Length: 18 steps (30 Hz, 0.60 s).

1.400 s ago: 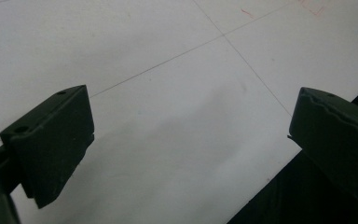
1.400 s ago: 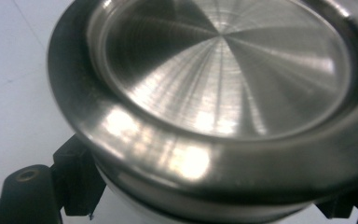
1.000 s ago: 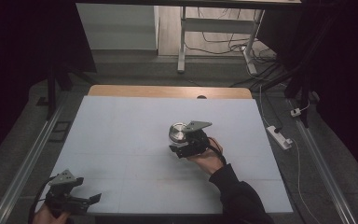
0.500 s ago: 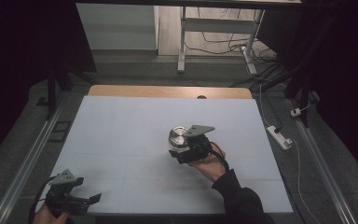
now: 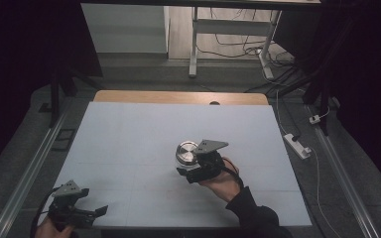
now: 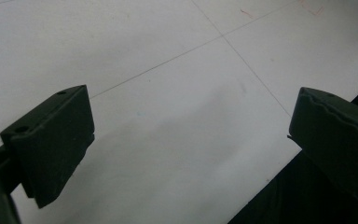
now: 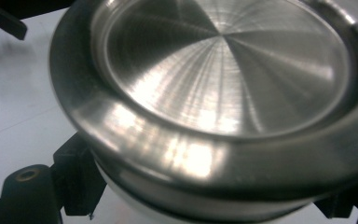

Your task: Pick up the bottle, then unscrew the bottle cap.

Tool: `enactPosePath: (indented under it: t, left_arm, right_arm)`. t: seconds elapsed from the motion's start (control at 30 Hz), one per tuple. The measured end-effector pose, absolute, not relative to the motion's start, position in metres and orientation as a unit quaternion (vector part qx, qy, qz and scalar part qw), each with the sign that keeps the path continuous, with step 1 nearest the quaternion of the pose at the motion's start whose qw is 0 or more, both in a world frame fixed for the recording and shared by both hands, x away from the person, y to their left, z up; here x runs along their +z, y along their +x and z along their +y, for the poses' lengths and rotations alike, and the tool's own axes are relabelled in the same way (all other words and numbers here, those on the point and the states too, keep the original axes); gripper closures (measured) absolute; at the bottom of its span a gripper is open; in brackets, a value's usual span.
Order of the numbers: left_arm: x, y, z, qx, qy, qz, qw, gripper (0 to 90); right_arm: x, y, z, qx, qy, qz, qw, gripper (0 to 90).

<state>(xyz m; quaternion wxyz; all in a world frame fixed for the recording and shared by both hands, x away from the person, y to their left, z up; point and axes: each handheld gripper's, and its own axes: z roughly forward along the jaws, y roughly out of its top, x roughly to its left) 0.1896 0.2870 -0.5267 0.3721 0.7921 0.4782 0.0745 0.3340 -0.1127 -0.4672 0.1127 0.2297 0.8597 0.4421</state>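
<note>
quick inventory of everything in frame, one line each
metal lid: 1, silver, round, clamped in the right gripper above the table's middle
table: 1, pale blue-white top with a wooden strip at the far edge
power strip: 1, white, on the floor right of the table
cables: several, dark, on the floor beyond the table
left gripper: 1, black, jaws open, near left corner
right gripper: 1, black, shut on the lid
right hand: 1, dark sleeve

The white table (image 5: 129, 139) lies bare all round — the metal lid (image 5: 186, 151) (mid-table) alone stands in the way.
</note>
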Motion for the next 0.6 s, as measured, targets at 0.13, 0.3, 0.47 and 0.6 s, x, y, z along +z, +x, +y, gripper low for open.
enactPosePath:
  t: [0.13, 0.3, 0.47, 0.6]
  left_arm:
    - [-0.527, 0.190, 0.287, 0.074, 0.792, 0.478, 0.372, 0.7]
    - [-0.527, 0.190, 0.287, 0.074, 0.792, 0.478, 0.373, 0.7]
    - [-0.527, 0.190, 0.287, 0.073, 0.792, 0.477, 0.375, 0.5]
    - [-0.526, 0.190, 0.289, 0.071, 0.789, 0.478, 0.379, 0.0]
  right_arm:
    - [-0.468, 0.328, -0.111, 0.444, 0.224, 0.861, 0.108, 15.0]
    - [-0.469, 0.320, -0.107, 0.444, 0.215, 0.864, 0.103, 15.1]
    - [-0.471, 0.316, -0.104, 0.440, 0.209, 0.867, 0.100, 15.0]
    - [-0.471, 0.315, -0.104, 0.439, 0.209, 0.868, 0.100, 15.0]
